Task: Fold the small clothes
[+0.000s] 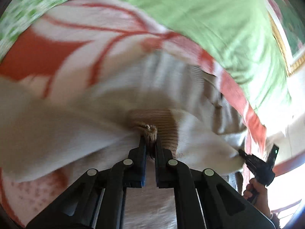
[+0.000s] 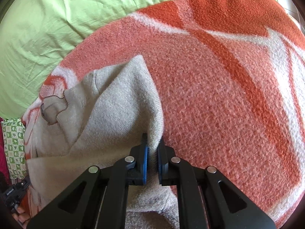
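Pinching ribbed cuff (image 1: 152, 122) | left gripper (image 1: 150, 139) | right-wrist view: hidden

The left wrist view is smeared by motion blur: the pale sweater (image 1: 80, 126) and the orange-and-white blanket (image 1: 57, 43) lose their texture. The sweater's lower part is cut off by both pictures' bottom edges. The left gripper (image 2: 13, 196) shows only partly at the right wrist view's left edge.

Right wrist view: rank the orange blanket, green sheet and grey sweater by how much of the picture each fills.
1. orange blanket
2. grey sweater and green sheet: look alike, and the sweater is nearer the camera, so unranked.
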A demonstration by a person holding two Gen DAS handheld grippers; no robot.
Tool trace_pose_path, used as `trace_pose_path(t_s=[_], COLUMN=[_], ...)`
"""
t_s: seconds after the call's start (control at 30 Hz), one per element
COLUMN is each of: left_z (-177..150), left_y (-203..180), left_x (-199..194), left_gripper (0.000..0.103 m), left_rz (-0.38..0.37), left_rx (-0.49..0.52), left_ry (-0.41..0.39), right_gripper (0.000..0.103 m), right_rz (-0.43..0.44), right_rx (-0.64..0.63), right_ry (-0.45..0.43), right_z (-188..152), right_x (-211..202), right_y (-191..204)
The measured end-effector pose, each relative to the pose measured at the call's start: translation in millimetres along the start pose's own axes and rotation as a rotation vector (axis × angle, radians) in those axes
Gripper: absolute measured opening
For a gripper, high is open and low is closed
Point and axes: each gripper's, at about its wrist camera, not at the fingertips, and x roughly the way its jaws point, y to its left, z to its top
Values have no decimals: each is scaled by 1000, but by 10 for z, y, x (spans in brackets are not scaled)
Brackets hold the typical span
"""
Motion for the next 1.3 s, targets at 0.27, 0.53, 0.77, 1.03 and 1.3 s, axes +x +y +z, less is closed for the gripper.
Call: trace_pose_path(t_s=[0.27, 0.53, 0.77, 1.03, 1.3], left_z=[-242, -130, -71, 44, -146], left_y=[182, 92, -212, -14, 469], left_x=[309, 132, 521, 464, -272], left_gripper=[17, 57, 58, 39, 57], left_rz=[60, 34, 117, 212, 131], left_rx=[14, 4, 96, 71, -81], left_ry=[98, 77, 147, 116, 61], right_gripper=[12, 63, 64, 62, 63], right_rz=[-48, -143, 59, 132, 228], right_rx=[-3, -174, -245, -126, -173], right_ry=[27, -116, -33, 141, 67], right_z=[11, 72, 102, -28, -196], right_x=[20, -411, -190, 440, 44], right_y=[87, 477, 804, 849, 1333])
